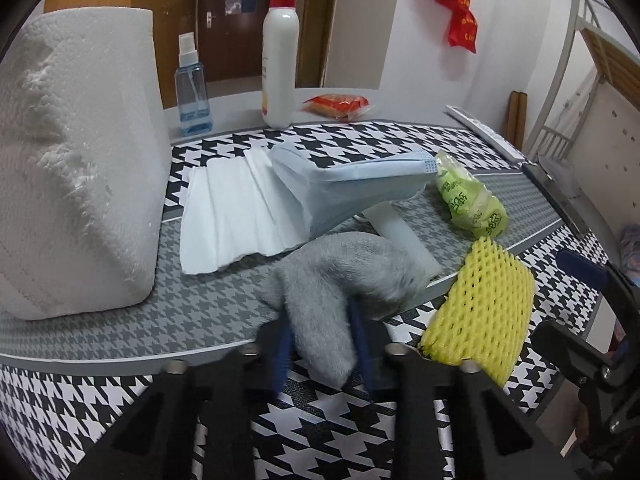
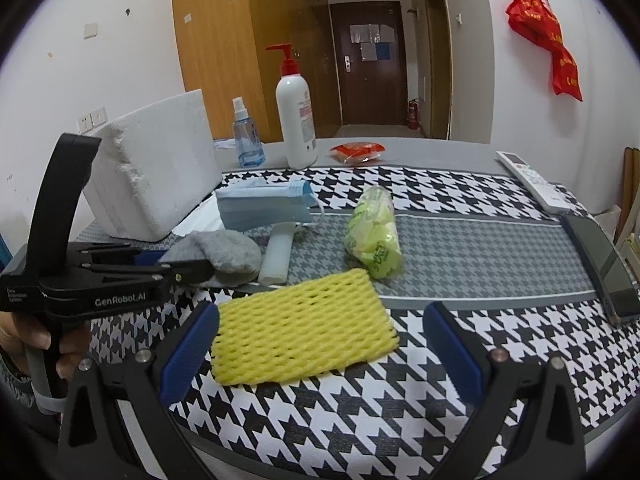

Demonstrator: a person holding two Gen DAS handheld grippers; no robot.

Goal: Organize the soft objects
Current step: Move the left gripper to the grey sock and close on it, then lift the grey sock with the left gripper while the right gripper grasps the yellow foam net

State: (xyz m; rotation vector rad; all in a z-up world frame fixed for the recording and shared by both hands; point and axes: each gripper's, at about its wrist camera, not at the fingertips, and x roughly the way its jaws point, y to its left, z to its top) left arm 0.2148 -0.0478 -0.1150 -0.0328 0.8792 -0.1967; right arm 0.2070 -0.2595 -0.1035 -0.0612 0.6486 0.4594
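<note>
In the left wrist view, the left gripper (image 1: 322, 354) has its blue fingers (image 1: 280, 356) pinching a fuzzy grey sock (image 1: 332, 280) near the table's (image 1: 120, 400) front edge, with a yellow foam net (image 1: 478, 312) beside it and a ribbed white tissue sheet (image 1: 236, 212) behind. The right wrist view alone shows the right gripper (image 2: 320, 348) with fingers spread wide, straddling that flat, lattice-textured net, plus a glossy dark phone (image 2: 604, 264) along the table's right edge.
</note>
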